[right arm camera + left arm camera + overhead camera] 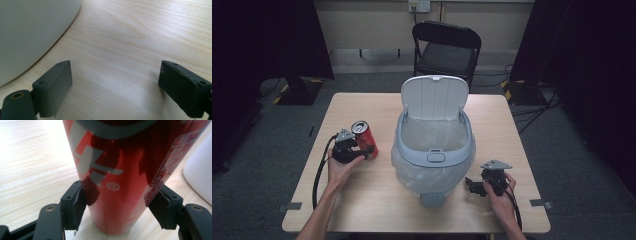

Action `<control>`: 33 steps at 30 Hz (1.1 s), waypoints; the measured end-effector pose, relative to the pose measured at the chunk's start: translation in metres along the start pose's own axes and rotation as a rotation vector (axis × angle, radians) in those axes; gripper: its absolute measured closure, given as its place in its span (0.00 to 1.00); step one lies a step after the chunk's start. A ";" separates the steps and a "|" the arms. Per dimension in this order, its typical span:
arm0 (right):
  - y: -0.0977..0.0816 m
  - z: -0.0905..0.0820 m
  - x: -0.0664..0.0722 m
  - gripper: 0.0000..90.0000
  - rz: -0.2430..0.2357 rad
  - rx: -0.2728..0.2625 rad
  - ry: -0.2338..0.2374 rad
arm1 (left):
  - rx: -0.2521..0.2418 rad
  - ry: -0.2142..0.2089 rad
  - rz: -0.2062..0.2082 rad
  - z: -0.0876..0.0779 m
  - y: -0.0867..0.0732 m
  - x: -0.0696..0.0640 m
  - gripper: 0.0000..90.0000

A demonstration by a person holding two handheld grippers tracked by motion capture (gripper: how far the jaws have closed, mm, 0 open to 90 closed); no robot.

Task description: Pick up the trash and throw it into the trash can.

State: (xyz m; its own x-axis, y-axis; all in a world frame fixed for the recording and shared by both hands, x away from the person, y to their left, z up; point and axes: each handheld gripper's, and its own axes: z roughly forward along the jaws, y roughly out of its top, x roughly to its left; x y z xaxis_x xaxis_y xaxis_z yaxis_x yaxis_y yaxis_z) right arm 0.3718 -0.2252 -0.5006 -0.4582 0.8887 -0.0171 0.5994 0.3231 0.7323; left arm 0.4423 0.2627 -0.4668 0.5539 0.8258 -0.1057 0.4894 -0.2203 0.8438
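Observation:
A red drink can [364, 137] stands upright on the wooden table [362, 200], left of the bin. My left gripper [367, 149] reaches it from the near side. In the left gripper view both black pads [79, 205] press the lower sides of the can [117, 182], whose base rests on the wood. My right gripper [471, 186] hovers low at the front right of the bin. Seen from its own camera, the right gripper [116, 82] is wide open with bare wood between its fingers.
A grey-white pedal bin [434, 157] with a clear liner stands mid-table, its lid [434, 97] raised. Its wall shows in the left gripper view [200, 177] and the right gripper view [30, 32]. A black folding chair [446, 50] sits behind the table.

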 end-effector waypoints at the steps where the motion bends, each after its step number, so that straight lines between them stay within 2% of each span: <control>1: 0.000 0.000 0.000 0.12 -0.001 0.000 0.000 | 0.000 0.000 0.000 0.000 0.000 0.000 0.38; 3: 0.000 0.000 0.000 0.12 -0.001 0.000 -0.001 | -0.030 -0.044 -0.003 -0.011 0.005 -0.007 0.38; 8: 0.000 0.000 0.000 0.12 -0.001 0.000 -0.001 | -0.072 -0.113 -0.012 -0.033 0.012 -0.019 0.38; 12: 0.000 0.000 0.000 0.12 -0.001 0.000 -0.001 | -0.108 -0.119 -0.002 -0.052 0.019 -0.026 0.39; 14: 0.000 0.000 0.000 0.12 0.003 0.002 0.001 | -0.141 -0.140 -0.014 -0.063 0.021 -0.026 0.39; 18: 0.000 0.000 0.000 0.12 0.000 0.000 0.000 | -0.172 -0.156 0.005 -0.083 0.029 -0.033 0.39; 22: 0.000 0.000 0.000 0.12 0.003 0.002 0.001 | -0.198 -0.151 0.013 -0.097 0.039 -0.039 0.39; 27: 0.000 0.000 0.000 0.12 0.003 0.002 0.001 | -0.251 -0.201 0.035 -0.115 0.052 -0.049 0.39; 33: 0.000 0.000 0.000 0.12 -0.001 0.000 -0.001 | -0.318 -0.234 0.057 -0.133 0.066 -0.060 0.39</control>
State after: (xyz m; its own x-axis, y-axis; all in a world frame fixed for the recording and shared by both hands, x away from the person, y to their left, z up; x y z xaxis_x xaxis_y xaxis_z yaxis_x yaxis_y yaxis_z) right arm 0.3719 -0.2252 -0.5006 -0.4580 0.8887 -0.0186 0.5987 0.3239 0.7325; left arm 0.3516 0.2678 -0.3345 0.7307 0.6682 -0.1401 0.2407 -0.0602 0.9687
